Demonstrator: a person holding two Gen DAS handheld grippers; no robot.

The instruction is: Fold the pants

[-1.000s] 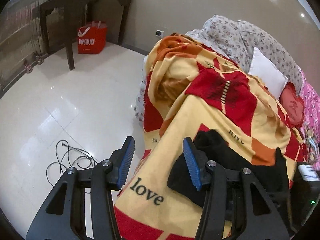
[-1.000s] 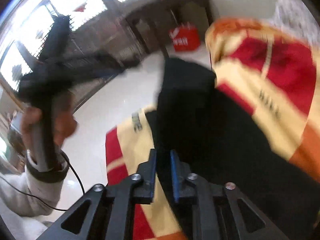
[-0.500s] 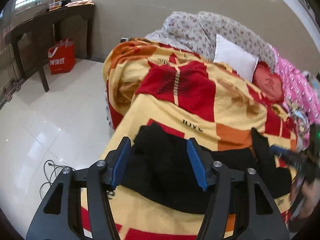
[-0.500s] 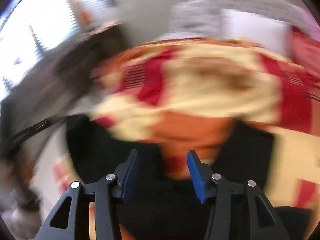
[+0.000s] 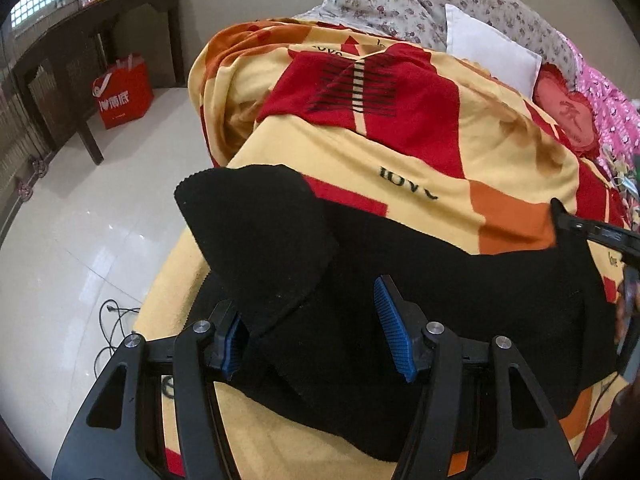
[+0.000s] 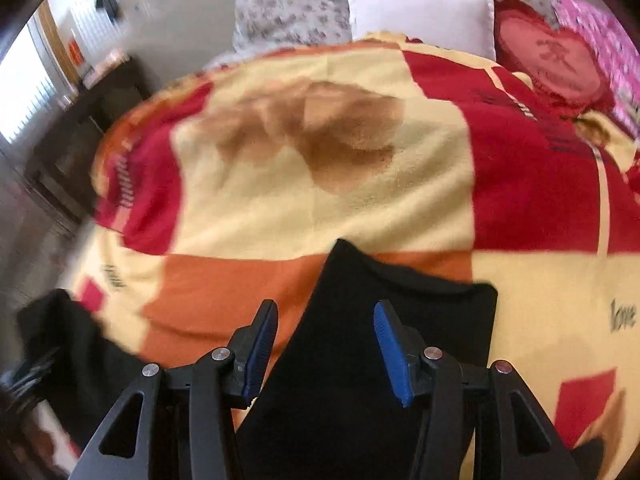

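Black pants [image 5: 400, 280] are lying across a patterned blanket [image 5: 420, 152] on the bed, as both left tongs [image 5: 312, 332] and right tongs [image 6: 324, 340] are hovering spread above the cloth, pinching nothing.

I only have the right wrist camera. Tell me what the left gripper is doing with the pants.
Observer: The left gripper is open, its jaws have just been opening, with a flap of the black pants between them, unclamped.
Operator: Describe that flap.
Observer: It is doubled back over the rest of the pants and seems to touch one blue pad only.
Operator: Check the floor beside the bed.
Observer: A black cable lies looped on the white tiles beside the blanket.
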